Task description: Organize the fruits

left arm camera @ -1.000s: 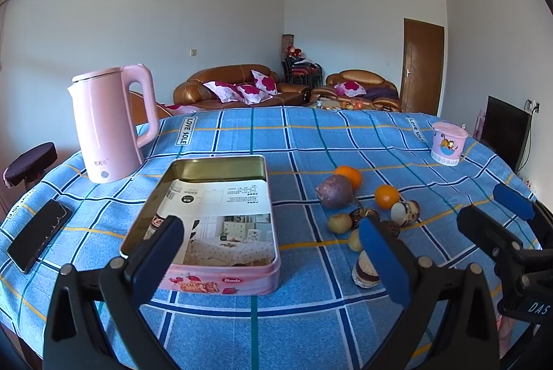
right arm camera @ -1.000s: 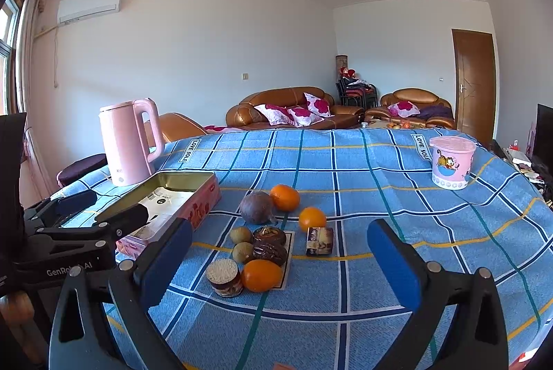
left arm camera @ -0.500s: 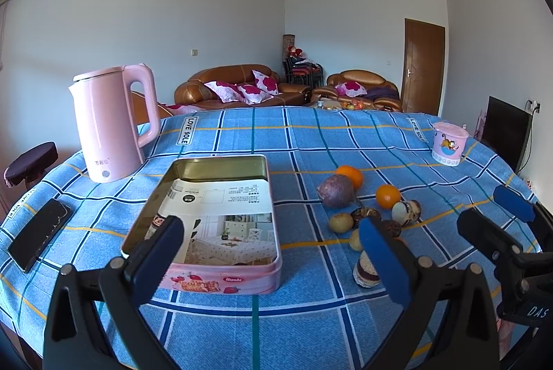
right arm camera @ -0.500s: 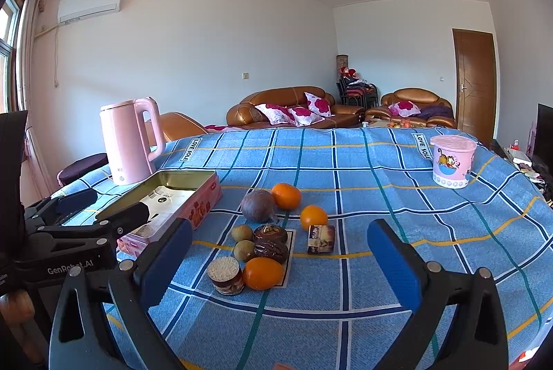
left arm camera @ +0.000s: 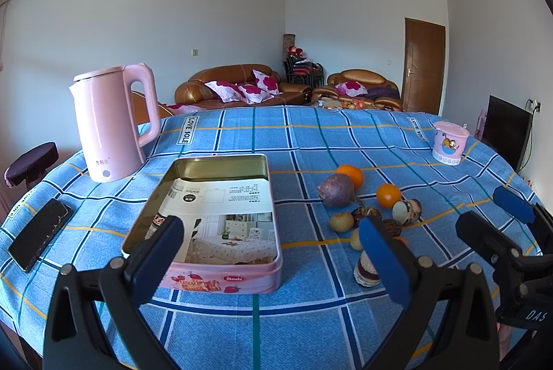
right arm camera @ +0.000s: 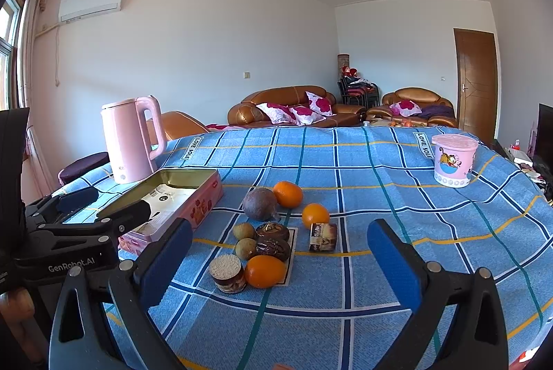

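Observation:
Fruits and snacks lie in a cluster on the blue checked tablecloth: a purple passion fruit (right arm camera: 259, 204), three oranges (right arm camera: 288, 194) (right arm camera: 315, 215) (right arm camera: 265, 271), two small brown-green fruits (right arm camera: 243, 230), chocolate pastries (right arm camera: 272, 231), a round cake (right arm camera: 227, 273) and a wrapped cake (right arm camera: 323, 237). An open pink tin (left arm camera: 214, 214) with a leaflet inside stands left of them. My left gripper (left arm camera: 269, 252) is open above the tin's near end. My right gripper (right arm camera: 280, 259) is open and empty, in front of the cluster.
A pink kettle (left arm camera: 110, 124) stands at the back left. A black phone (left arm camera: 39, 233) lies at the table's left edge. A pink cartoon tub (right arm camera: 453, 164) stands at the back right. Sofas and a door lie beyond the table.
Both grippers have edged slightly forward; the objects look a little nearer. Nothing on the table has moved.

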Action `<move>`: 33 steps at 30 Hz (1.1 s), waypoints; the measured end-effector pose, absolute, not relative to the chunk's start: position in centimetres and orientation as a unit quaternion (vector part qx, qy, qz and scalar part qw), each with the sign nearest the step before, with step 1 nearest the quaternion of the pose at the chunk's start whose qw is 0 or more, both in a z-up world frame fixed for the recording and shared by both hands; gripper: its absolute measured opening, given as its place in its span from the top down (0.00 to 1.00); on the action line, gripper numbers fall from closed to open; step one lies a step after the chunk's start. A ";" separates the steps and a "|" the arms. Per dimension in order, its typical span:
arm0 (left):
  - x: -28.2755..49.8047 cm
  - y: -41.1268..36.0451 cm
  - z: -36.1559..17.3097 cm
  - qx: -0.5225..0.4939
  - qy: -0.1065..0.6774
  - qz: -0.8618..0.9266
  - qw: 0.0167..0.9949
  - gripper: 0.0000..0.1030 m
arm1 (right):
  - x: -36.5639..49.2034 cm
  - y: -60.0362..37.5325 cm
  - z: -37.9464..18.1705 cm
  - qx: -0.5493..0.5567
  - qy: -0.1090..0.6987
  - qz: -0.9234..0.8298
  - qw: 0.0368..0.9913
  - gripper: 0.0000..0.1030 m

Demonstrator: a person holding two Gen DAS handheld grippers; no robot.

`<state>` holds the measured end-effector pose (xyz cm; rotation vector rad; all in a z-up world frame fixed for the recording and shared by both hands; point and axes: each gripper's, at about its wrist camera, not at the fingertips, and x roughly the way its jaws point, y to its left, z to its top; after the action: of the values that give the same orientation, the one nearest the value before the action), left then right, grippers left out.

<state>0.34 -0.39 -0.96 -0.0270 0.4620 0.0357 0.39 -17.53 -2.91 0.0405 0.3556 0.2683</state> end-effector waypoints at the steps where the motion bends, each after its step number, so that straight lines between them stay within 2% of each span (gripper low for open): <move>1: 0.3 -0.4 -0.9 -0.014 0.229 0.018 0.973 0.00 | 0.4 -17.5 -2.9 0.020 0.176 0.133 0.975 0.01; 33: 1.1 -2.8 -2.7 0.003 0.249 -0.009 0.968 0.01 | 0.4 -20.0 -4.4 0.018 0.190 0.096 0.977 0.01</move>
<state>1.06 -2.77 -2.70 0.0066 0.5032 -0.0184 0.36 -20.01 -4.41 0.0362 0.3821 0.1939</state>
